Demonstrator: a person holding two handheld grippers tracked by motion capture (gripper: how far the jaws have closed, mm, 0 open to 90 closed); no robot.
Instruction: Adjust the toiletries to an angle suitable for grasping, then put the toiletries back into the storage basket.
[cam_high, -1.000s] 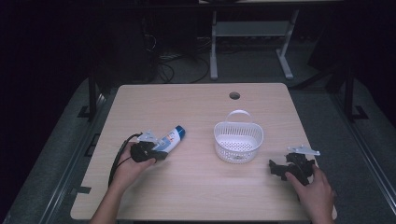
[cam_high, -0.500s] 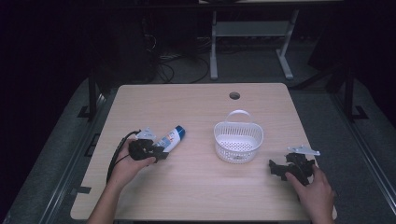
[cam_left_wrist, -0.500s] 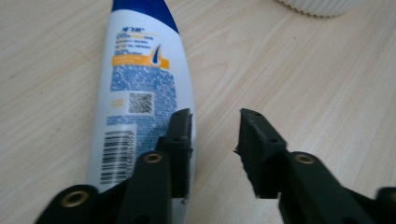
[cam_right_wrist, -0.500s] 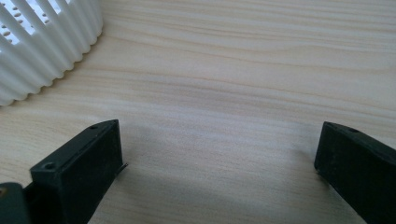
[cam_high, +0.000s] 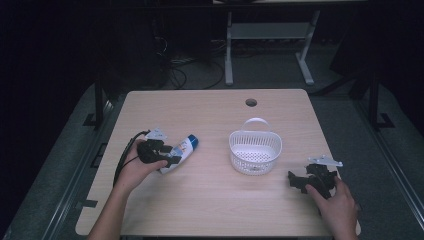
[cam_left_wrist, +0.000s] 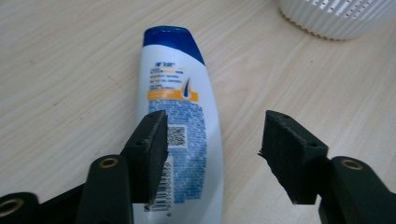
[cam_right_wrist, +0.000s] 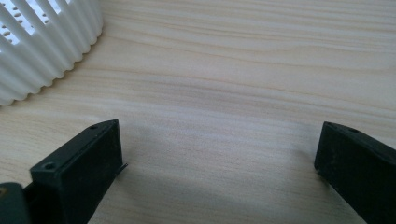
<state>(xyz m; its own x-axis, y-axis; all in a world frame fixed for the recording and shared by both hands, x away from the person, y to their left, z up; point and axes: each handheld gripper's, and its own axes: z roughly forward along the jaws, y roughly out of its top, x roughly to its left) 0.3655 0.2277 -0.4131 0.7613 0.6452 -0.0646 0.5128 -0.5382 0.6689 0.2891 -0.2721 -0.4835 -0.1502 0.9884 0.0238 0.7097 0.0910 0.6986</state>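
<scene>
The left gripper (cam_left_wrist: 212, 156) has just been opening its jaws. The shampoo bottle (cam_left_wrist: 180, 116) now lies loose under them, nearer one jaw, and the pads are not pressing it.

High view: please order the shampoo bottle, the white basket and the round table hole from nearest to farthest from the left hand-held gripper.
1. Shampoo bottle, lying right at the left hand-held gripper.
2. White basket, mid-table to its right.
3. Round table hole, near the far edge.
</scene>
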